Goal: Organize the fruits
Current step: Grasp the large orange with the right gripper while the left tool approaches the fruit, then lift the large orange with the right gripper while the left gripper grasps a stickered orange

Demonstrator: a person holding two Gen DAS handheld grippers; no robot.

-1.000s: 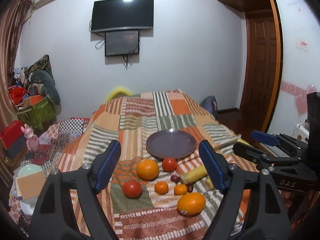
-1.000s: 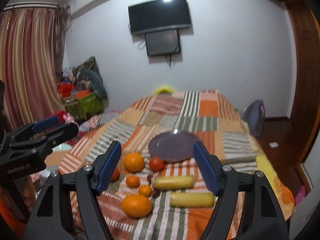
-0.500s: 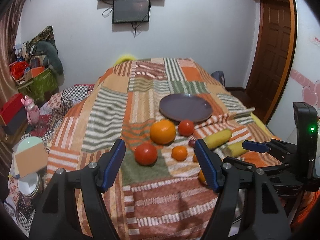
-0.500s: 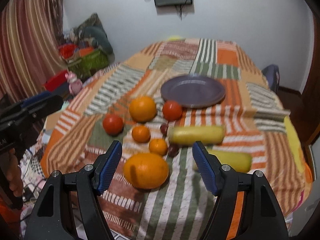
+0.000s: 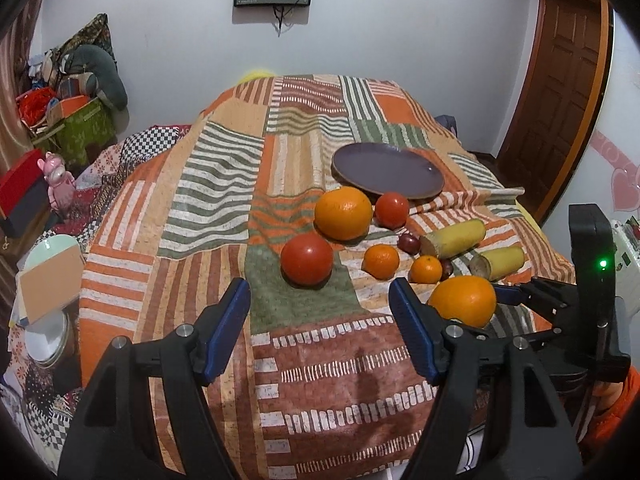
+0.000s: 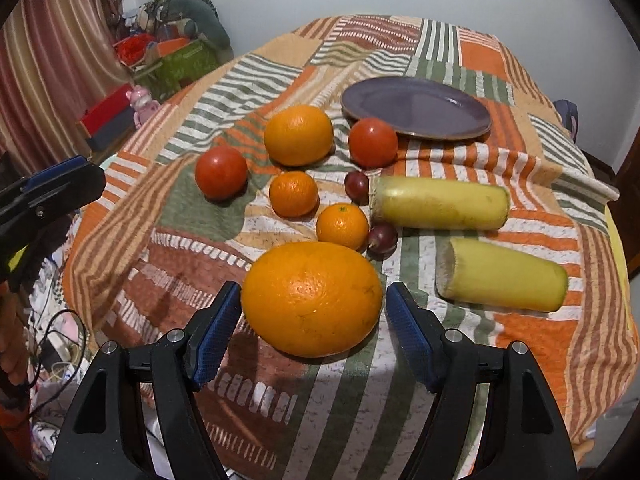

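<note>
Nearest big orange (image 6: 312, 298) sits on the bed by the front edge of the patchwork blanket (image 6: 400, 420), right between the blue pads of my right hand-held gripper (image 6: 313, 330). Jaws open, a sliver of gap each side, not pressing. Just behind it: two small oranges (image 6: 293, 193) (image 6: 342, 226), two dark plums (image 6: 357, 187) (image 6: 383, 239), two yellow cut pieces (image 6: 438, 203) (image 6: 500, 276) to the right, second big orange (image 6: 298, 135) and two tomatoes (image 6: 221, 173) (image 6: 373, 143) further back. Purple plate (image 6: 416, 109) beyond them, empty, the far tomato almost at its rim.

My left hand-held gripper (image 5: 320, 326) is open over bare blanket, nothing between its pads, near tomato (image 5: 307, 259) just ahead. Its jaws have just been closing a bit.

Room: blanket left of the fruit is free; front edge drops off close under both grippers; right edge near the lower yellow piece. The grippers sit side by side, close.

Versus a second ago: both views have tipped down and closed in, wall screens mostly gone from view, fruit much larger, the orange now inside the right jaws rather than ahead of them.
</note>
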